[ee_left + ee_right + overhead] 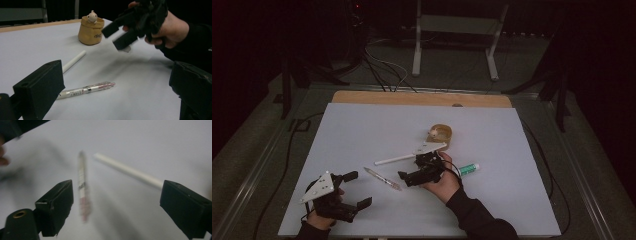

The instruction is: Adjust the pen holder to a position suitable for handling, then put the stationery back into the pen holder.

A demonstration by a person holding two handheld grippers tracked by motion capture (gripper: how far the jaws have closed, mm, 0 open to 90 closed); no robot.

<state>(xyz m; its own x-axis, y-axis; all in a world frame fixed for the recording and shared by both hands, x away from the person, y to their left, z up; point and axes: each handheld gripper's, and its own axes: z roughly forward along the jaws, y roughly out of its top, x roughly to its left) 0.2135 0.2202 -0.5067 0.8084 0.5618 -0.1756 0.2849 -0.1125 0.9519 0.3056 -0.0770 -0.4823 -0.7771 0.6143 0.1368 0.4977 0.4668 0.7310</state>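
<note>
Two grippers are in play: the right gripper (408, 176) hangs low over the white table (362, 130), jaws spread wide and empty, aimed toward nine o'clock at the clear pen (382, 178) lying just beyond its tips. Its spread suits a straddle of the barrel. The left gripper (354, 190), at seven o'clock, is likewise open and empty, apparently waiting; the white stick (394, 159) lies beside the pen, untouched.

pen (86, 90): clear glossy plastic, metal band
white stick (74, 61): matt, smooth, paper-like
table sheet (362, 135): matt, smooth white
table edge (412, 98): bare wood
pouch-shaped holder (90, 31): tan, smooth, dull sheen
right gripper (117, 207): black matt plastic jaws
tube (468, 169): glossy plastic
</note>
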